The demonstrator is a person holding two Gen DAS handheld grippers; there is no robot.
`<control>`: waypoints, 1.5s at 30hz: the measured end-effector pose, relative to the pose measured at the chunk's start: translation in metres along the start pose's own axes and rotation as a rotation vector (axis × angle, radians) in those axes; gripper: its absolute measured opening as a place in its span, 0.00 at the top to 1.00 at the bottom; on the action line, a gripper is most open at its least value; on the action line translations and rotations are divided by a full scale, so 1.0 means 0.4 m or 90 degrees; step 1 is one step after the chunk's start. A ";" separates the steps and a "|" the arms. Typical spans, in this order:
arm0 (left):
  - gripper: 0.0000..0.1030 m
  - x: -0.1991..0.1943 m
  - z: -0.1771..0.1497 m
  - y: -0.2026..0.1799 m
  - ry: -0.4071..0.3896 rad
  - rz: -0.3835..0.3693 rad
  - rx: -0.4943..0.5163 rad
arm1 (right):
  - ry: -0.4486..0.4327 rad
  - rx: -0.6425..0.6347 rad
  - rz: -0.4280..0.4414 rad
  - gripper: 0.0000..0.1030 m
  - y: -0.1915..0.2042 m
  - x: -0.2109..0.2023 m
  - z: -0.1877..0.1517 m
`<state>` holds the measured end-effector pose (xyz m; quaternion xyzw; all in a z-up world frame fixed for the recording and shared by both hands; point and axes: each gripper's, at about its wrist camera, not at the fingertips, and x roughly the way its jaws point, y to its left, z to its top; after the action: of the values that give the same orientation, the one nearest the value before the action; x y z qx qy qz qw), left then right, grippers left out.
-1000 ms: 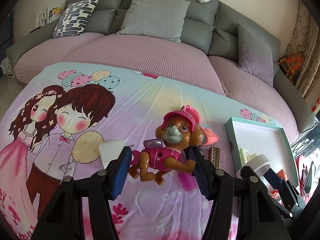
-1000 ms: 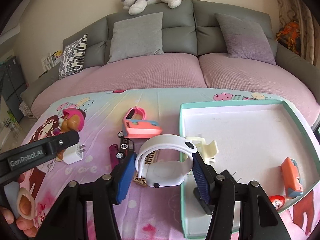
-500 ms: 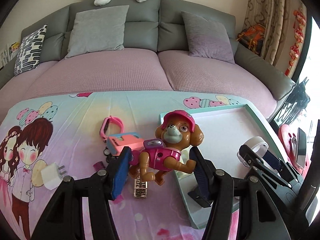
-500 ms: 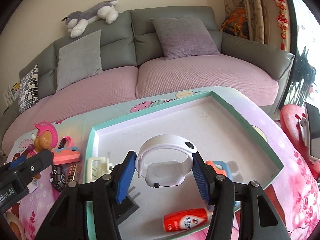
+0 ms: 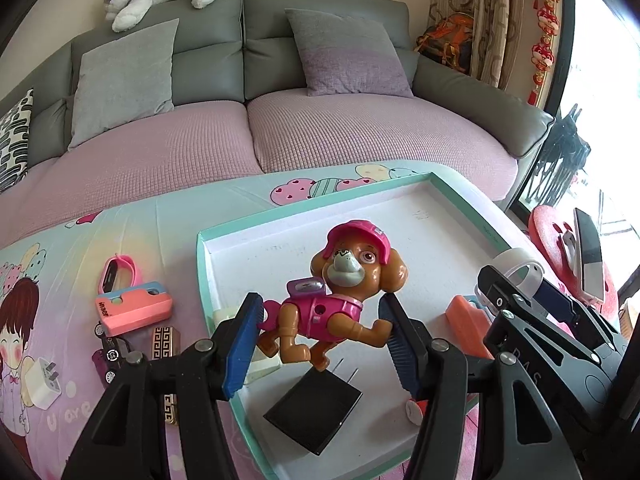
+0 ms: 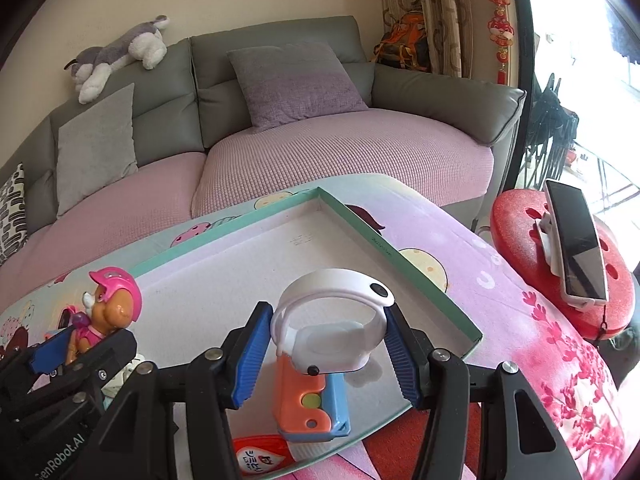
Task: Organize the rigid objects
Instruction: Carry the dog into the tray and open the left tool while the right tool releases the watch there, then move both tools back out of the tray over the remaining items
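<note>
We see the left tool (image 5: 320,332) clamped on a toy dog (image 5: 336,300) in a pink cap and vest, its blue pads pressed against the toy's rear and front paw, holding it in the air above the near left part of the green-rimmed tray (image 5: 202,264). Our right tool (image 6: 326,344) is closed around a white wristband (image 6: 332,320), gripping it by both sides of its loop over the tray's near right corner. Inside the tray we find a black charger (image 5: 314,410) with its prongs pointing away from us, an orange and blue case (image 6: 310,404) directly under the wristband, a red and white tube (image 6: 258,458) at the near edge, and a cream-coloured item partly hidden behind the left tool. Outside the tray, on the cartoon-printed surface (image 5: 160,216), we see a pink watch (image 5: 118,276), a pink and blue case (image 5: 134,312), a small patterned box (image 5: 166,342), a toy car (image 5: 110,354) and a white plug (image 5: 42,380).
</note>
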<state>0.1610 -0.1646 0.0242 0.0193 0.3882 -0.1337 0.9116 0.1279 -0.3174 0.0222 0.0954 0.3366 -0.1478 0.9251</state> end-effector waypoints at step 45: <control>0.24 -0.021 -0.002 0.148 0.020 0.085 -0.109 | 0.006 -0.047 0.019 0.00 0.041 0.015 -0.020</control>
<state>0.1703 -0.1055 0.0254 -0.0311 0.4106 -0.0387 0.9105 0.1331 -0.3009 0.0137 0.0668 0.3447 -0.1210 0.9285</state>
